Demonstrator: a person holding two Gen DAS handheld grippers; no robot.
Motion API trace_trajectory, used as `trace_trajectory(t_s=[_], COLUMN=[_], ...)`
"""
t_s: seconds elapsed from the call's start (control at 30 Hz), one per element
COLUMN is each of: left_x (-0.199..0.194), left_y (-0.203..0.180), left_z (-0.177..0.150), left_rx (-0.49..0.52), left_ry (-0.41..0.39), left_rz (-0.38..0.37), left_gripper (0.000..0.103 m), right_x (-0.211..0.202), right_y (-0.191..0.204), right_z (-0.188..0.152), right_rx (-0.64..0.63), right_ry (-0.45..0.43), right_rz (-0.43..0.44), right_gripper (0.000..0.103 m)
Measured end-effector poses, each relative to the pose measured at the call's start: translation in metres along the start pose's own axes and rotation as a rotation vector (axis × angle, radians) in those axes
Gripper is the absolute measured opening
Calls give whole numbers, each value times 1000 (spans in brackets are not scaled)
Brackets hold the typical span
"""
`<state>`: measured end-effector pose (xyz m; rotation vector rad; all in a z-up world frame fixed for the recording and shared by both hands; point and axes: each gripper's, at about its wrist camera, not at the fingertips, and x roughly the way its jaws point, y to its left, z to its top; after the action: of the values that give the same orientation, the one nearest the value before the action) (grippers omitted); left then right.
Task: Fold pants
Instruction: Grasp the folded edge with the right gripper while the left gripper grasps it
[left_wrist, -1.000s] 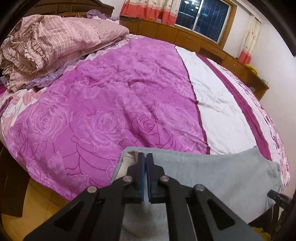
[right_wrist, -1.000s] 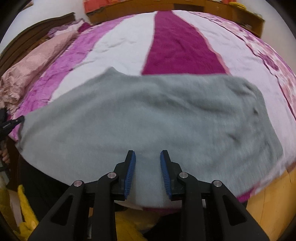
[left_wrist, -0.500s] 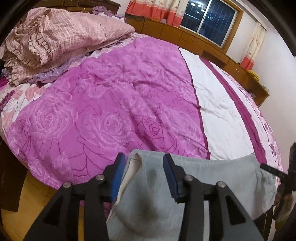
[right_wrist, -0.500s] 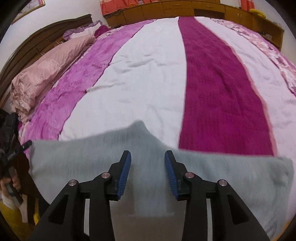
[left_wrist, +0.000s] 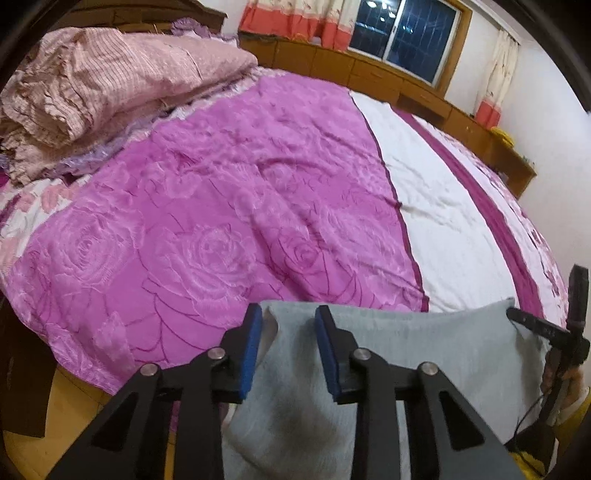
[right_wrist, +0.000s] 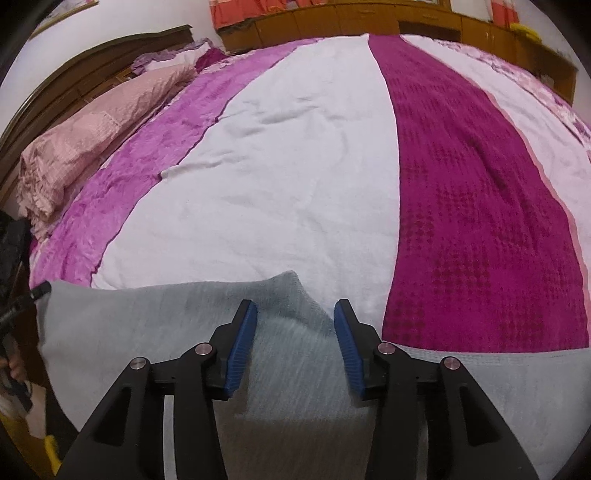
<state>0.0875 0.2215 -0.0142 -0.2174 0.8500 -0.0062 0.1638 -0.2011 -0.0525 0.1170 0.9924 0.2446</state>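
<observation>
The grey pants (left_wrist: 424, 343) lie flat along the near edge of the bed and hang over it. My left gripper (left_wrist: 290, 321) is open, its blue pads on either side of the pants' left end, above the cloth. In the right wrist view the pants (right_wrist: 129, 325) spread from left to right across the bottom. My right gripper (right_wrist: 295, 317) is open over a raised point of the pants' far edge. Neither gripper holds cloth.
The bed cover has a pink rose-pattern part (left_wrist: 221, 203), a white band (right_wrist: 277, 166) and a dark magenta band (right_wrist: 461, 184). A folded pink quilt (left_wrist: 110, 77) lies at the head. Wooden cabinets (left_wrist: 369, 70) line the far wall. The bed edge drops to a wooden floor (left_wrist: 37, 443).
My left gripper has opened and let go of the pants' end. My right gripper has opened wider and drawn back, so the pants now lie low in its view.
</observation>
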Motion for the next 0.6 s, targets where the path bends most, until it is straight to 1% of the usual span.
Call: trace_trajectory(t_s=[0.1, 0.23, 0.3, 0.37, 0.43, 0.47, 0.5, 0.57, 0.6], left_x=[-2, 8, 12, 12, 10, 8, 2, -8, -14], left_y=[-3, -7, -6, -5, -2, -1, 0, -1, 0], left_z=[1, 0, -2, -3, -3, -3, -2, 0, 2], left_rx=[18, 25, 16, 5, -15, -23, -28, -20, -16], left_ry=[-17, 17, 20, 19, 9, 0, -24, -69, -105], left_rz=[-9, -11, -3, 18, 24, 22, 25, 58, 74], left_gripper=[29, 29, 26, 5, 2, 2, 2, 2, 2], right_x=[0, 0, -1, -2, -3, -4, -5, -9, -13], right_y=[0, -1, -1, -2, -1, 0, 1, 4, 6], right_z=[1, 2, 2, 2, 1, 1, 0, -1, -1], right_rx=[1, 7, 14, 20, 22, 21, 18, -3, -23], right_ry=[0, 5, 4, 1, -3, -8, -14, -37, -59], right_rz=[1, 5, 9, 12, 13, 9, 4, -15, -30], right_gripper=[37, 37, 37, 37, 37, 36, 33, 7, 4])
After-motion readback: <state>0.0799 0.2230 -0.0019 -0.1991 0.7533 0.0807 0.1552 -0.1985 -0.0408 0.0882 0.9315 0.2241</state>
